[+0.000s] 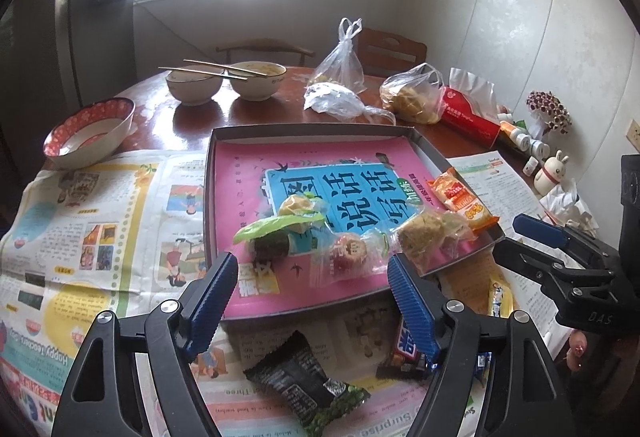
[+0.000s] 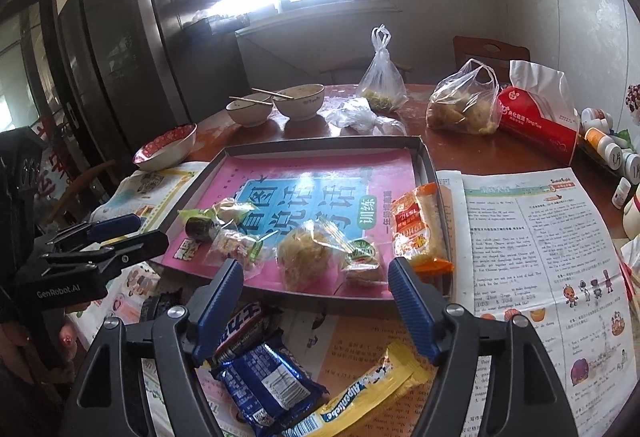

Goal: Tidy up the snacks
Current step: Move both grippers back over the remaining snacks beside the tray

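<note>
A shallow grey tray (image 1: pixel 308 129) (image 2: pixel 320 145) with a pink lining holds several wrapped snacks: a dark round one (image 1: pixel 268 241), a flaky pastry (image 2: pixel 304 257) and an orange packet (image 2: pixel 416 225) against its right wall. My left gripper (image 1: pixel 312 261) stands open over the tray's near edge, nothing between its fingers. Below it on the newspaper lie a black-and-green packet (image 1: pixel 308 381) and a Snickers bar (image 1: pixel 404 349). My right gripper (image 2: pixel 316 265) is open too, above a blue packet (image 2: pixel 268 385) and a yellow Alpenliebe bar (image 2: pixel 360 393). Each gripper shows in the other's view (image 1: pixel 508 237) (image 2: pixel 154 231).
Newspaper (image 1: pixel 100 221) covers the near half of the brown table. Behind the tray stand two bowls with chopsticks (image 1: pixel 224 77), a red patterned bowl (image 1: pixel 92 129), plastic bags (image 2: pixel 460 105) and a red tissue pack (image 2: pixel 540 117). Small bottles and a rabbit figure (image 1: pixel 554 169) line the right edge.
</note>
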{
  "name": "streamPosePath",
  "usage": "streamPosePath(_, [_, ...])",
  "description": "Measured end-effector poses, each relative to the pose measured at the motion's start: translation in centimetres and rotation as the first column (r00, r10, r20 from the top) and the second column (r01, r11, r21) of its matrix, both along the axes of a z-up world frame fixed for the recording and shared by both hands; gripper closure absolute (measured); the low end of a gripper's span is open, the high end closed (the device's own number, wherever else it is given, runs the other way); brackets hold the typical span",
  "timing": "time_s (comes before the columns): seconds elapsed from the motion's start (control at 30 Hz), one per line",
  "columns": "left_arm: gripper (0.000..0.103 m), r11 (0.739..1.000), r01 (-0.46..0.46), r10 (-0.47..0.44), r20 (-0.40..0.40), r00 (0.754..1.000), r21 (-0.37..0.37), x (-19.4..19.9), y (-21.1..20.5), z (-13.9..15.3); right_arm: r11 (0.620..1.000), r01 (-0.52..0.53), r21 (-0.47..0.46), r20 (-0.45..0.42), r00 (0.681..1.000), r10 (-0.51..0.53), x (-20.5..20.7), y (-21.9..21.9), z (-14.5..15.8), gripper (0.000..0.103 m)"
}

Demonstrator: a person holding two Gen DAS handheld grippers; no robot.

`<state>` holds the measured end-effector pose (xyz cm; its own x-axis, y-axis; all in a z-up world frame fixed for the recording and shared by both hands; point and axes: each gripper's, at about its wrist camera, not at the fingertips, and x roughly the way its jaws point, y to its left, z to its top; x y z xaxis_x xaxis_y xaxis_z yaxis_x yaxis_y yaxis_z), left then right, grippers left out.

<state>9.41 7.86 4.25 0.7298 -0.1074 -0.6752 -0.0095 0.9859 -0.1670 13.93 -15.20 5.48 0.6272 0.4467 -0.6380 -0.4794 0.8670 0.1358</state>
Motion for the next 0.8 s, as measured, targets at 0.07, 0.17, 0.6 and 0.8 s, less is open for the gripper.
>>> streamPosePath(0.07, [0.025, 1.0, -0.008, 0.008, -0.004, 1.0, 0.004, -0.3, 0.1, -0.1, 1.0, -0.005, -0.007, 0.001, 1.0, 0.005, -0.2, -0.1, -0.1, 0.028])
streamPosePath(0.17, [0.024, 1.0, -0.012, 0.012, -0.007, 1.0, 0.007, -0.6, 0.2, -0.1, 1.0, -0.017, -0.024, -0.002, 1.0, 0.017, -0.8, -0.3, -0.6, 0.028])
streamPosePath(0.6, [0.024, 1.0, -0.023, 0.023, -0.044, 0.999, -0.016, -1.7, 0.7, -1.0, 0.994, -0.07, -0.089, -0.036, 0.997, 0.067, -3.1, -0.2, -2.6, 0.028])
streamPosePath(0.8, [0.025, 0.999, -0.028, 0.027, -0.051, 0.998, -0.017, -2.4, 0.9, -1.0, 0.991, -0.093, -0.092, -0.036, 0.995, 0.09, -3.6, 0.1, -2.7, 0.028])
